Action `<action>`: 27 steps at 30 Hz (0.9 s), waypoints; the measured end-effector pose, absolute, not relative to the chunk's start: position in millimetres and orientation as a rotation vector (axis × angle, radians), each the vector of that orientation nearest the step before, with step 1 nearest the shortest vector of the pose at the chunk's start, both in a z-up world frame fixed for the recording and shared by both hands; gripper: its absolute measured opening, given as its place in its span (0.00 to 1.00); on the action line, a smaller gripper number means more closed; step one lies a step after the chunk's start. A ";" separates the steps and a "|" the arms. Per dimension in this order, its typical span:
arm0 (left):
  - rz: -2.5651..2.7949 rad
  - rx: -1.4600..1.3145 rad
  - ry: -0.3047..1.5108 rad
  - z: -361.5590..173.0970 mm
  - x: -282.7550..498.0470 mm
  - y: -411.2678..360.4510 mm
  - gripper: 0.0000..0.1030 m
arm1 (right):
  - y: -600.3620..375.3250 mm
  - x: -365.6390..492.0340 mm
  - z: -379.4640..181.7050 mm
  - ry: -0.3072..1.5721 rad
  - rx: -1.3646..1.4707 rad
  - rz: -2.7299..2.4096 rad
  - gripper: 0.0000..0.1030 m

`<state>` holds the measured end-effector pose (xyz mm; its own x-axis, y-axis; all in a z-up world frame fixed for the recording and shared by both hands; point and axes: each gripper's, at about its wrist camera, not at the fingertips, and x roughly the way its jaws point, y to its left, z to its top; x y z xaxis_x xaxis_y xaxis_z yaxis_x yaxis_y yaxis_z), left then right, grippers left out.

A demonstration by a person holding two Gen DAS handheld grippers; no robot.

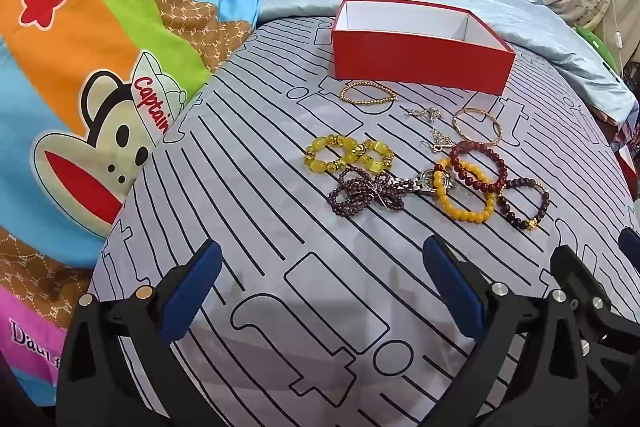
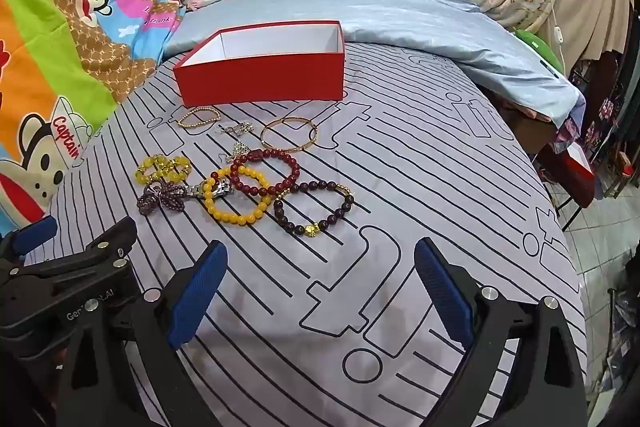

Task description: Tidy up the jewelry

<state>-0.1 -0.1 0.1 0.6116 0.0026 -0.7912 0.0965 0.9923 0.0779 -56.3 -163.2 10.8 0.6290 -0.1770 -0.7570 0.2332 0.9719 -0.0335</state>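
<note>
The left gripper (image 1: 322, 291) hangs over the near part of the bed with its blue, ribbed pads spread wide and nothing between them. The right gripper (image 2: 320, 291) sits just beside it on the right, likewise spread wide and empty.

Below both lies a grey bedsheet (image 1: 248, 227) printed with black lines and outlined shapes, smooth and nearly flat. Farther out the jewelry is clustered together on it: a chunky yellow bracelet (image 1: 349, 153) with gold spacers on the left, a tangle of small purple beads (image 1: 366, 193) nearer, touching a metal watch (image 1: 434, 183). A round amber bracelet (image 1: 464, 197) overlaps a dark red bracelet (image 1: 478, 165), and a dark brown bracelet (image 1: 524, 201) with a gold charm lies to the right. Beyond these sit thin silver chains (image 1: 438, 141), a plain gold bangle (image 1: 476, 127) and a slim gold bead bracelet (image 1: 368, 93).

At the far side stands an open red box (image 1: 420, 65), rectangular with a white lining, empty. Behind it runs a pale blue satin blanket (image 1: 500, 7); a bright cartoon quilt (image 1: 80, 67) lies left.
</note>
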 end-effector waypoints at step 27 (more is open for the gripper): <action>-0.043 0.110 0.917 2.8 1.0 4.6 0.93 | -155.0 -58.3 13.6 0.844 0.044 -0.241 0.88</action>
